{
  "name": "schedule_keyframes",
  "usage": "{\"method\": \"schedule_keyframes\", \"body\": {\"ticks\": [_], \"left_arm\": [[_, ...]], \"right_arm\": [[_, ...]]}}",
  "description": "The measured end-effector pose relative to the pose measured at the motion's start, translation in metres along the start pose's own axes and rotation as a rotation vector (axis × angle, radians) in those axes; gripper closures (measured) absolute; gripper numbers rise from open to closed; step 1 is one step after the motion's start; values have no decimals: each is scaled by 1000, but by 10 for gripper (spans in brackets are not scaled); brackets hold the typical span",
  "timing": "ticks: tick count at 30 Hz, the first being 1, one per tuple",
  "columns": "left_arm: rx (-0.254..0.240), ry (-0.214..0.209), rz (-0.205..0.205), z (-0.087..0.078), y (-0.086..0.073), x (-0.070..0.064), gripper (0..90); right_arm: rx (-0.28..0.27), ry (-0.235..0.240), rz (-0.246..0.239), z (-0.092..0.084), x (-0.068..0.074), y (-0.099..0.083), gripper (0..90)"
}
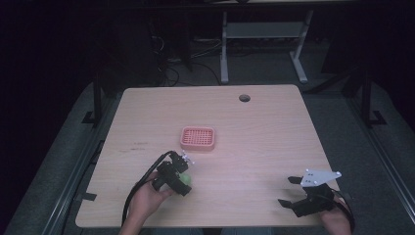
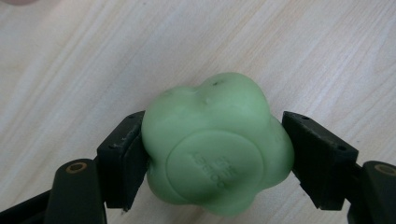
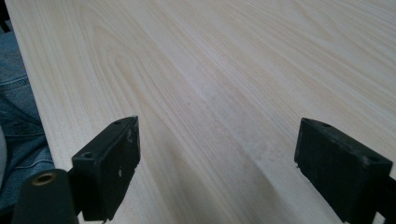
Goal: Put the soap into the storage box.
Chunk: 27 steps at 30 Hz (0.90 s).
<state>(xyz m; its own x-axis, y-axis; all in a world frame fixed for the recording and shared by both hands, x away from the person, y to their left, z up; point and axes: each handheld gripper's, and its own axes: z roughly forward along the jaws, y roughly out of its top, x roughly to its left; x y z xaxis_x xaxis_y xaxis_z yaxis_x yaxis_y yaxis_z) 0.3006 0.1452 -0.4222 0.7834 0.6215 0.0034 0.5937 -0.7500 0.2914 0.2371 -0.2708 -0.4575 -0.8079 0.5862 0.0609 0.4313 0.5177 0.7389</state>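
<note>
Left tongs: clenched on green lumpy toy, near table's front-left corner.
Grip risk: held across rounded lobes; could have squirted free, rolled off front edge.
Pink basket: mid-table, apart; low rim, likely bounce-out.
Right tongs: released, idle near front-right corner.

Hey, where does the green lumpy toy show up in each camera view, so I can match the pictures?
High view: the green toy sits lower left of centre, at the left gripper, nearer the person than the pink basket.
Left gripper view: it is in the lower middle, clamped between the two black jaws.
Right gripper view: the toy is not in it; open jaws over bare wood.
Shared landmark: the light wooden table, seen in all three.
</note>
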Motion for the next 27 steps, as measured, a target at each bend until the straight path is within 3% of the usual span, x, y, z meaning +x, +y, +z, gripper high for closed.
{"method": "schedule_keyframes", "body": {"ticks": [5, 27], "left_arm": [[6, 1, 17, -4, 3, 0, 266], [-12, -14, 3, -10, 7, 8, 266]], "right_arm": [[0, 5, -1, 1, -1, 2, 137], [4, 6, -9, 3, -1, 3, 138]]}}
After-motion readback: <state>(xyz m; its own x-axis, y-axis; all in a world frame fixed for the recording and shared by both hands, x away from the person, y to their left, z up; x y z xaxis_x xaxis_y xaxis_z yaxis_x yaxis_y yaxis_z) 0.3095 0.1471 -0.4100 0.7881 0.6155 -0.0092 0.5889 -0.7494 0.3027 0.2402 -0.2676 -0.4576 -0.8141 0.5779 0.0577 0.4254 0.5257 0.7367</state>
